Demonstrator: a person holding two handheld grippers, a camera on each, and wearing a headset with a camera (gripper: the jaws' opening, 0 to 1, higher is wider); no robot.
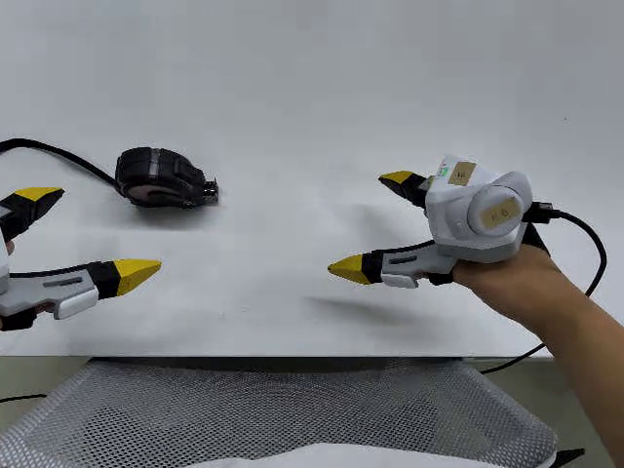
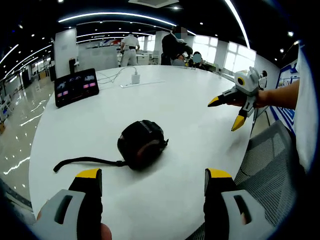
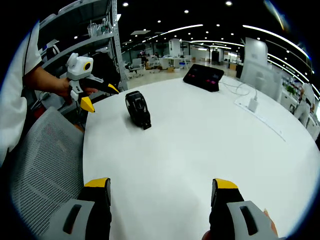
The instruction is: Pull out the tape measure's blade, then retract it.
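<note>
Tape measure lies beyond both spread grippers, touched by neither

Nearest the person, a grey mesh chair (image 1: 273,409) sits at the edge of the white table (image 1: 322,88). Above that edge, the left gripper (image 1: 88,234) hovers at the left of the head view with its yellow-tipped jaws wide apart and nothing between them. The right gripper (image 1: 369,222) is opposite it on the right, its jaws spread just as wide and also empty. The two point roughly toward each other and are well apart.

Farther in on the table, the black tape measure (image 1: 161,177) lies on its side. It is near the left gripper, just past that gripper's jaw tips, and well apart from the right gripper. In the left gripper view it sits ahead, between the lines of the two jaws. Its black strap (image 1: 49,151) trails away to the left across the tabletop.

At the table's far side are a dark tablet (image 2: 76,86) and a white charger (image 2: 135,78) with its cable. People (image 2: 175,47) stand beyond them.
</note>
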